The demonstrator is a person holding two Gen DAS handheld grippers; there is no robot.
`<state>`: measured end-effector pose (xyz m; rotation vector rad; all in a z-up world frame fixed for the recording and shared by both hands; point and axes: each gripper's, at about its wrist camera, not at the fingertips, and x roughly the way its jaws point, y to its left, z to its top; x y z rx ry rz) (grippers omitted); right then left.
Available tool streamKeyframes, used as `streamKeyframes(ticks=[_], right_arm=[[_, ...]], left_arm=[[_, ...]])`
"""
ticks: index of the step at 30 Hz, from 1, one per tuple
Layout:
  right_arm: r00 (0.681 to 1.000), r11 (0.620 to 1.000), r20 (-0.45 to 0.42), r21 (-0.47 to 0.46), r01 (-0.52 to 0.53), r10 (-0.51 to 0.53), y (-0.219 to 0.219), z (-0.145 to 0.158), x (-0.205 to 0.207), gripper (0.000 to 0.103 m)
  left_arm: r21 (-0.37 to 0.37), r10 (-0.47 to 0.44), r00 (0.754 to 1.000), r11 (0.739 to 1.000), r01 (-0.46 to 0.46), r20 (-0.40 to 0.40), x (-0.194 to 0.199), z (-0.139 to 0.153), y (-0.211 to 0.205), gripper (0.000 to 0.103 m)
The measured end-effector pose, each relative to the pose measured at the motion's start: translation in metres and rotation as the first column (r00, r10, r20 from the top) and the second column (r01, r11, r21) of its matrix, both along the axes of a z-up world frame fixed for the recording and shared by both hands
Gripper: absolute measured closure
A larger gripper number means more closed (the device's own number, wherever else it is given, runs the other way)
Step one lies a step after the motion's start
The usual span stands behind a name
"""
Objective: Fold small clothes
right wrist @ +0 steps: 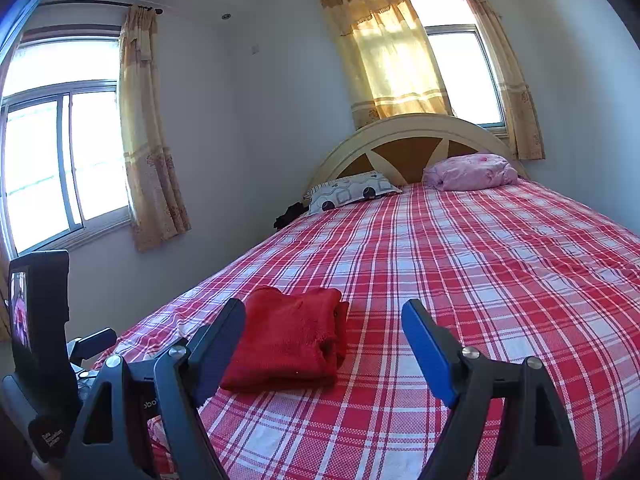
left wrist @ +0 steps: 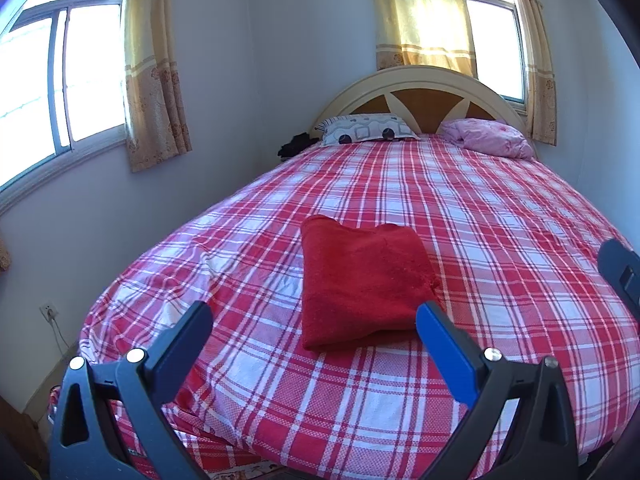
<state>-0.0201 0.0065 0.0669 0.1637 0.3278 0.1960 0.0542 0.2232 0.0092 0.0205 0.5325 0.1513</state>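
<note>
Red knit fabric, a small garment [left wrist: 362, 282] folded into a rough rectangle, lies flat on the red-and-white plaid sheet of the bed [left wrist: 500, 240] in the left wrist view, near the foot of the mattress. The left claw [left wrist: 314, 314] stands with its jaws spread wide and nothing between them; the garment's near edge sits just ahead of the gap, closer to the blue-padded finger [left wrist: 444, 344] than to the dark one, and no pad touches it. A patterned pillow [left wrist: 366, 130] and a pink bundle of bedding [left wrist: 490, 136] rest against the arched headboard [left wrist: 420, 80], well apart from the garment. A dark part of the other tool shows at the right edge. In the right wrist view the same red garment [right wrist: 292, 338] lies ahead and to the left of the right claw [right wrist: 324, 316], partly behind its dark finger [right wrist: 218, 344]; whether that finger touches the cloth cannot be told. This claw too is spread wide and grips nothing, with bare plaid sheet between its fingers. The left tool's body with a small screen [right wrist: 36, 320] stands at the far left.
</note>
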Motion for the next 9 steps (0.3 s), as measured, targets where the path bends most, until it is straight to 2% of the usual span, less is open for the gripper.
streamKeyframes(ticks=[2, 9], right_arm=[[1.0, 1.0, -0.002, -0.002, -0.001, 0.001, 0.0007, -0.0003, 0.0006, 0.022], [1.0, 1.0, -0.003, 0.005, 0.001, -0.001, -0.0009, -0.0007, 0.0012, 0.022]], left_arm=[[-0.028, -0.026, 1.0, 0.999, 0.026, 0.006, -0.0003, -0.0004, 0.0016, 0.0], [-0.032, -0.018, 1.0, 0.999, 0.017, -0.008, 0.0028, -0.0023, 0.004, 0.0]])
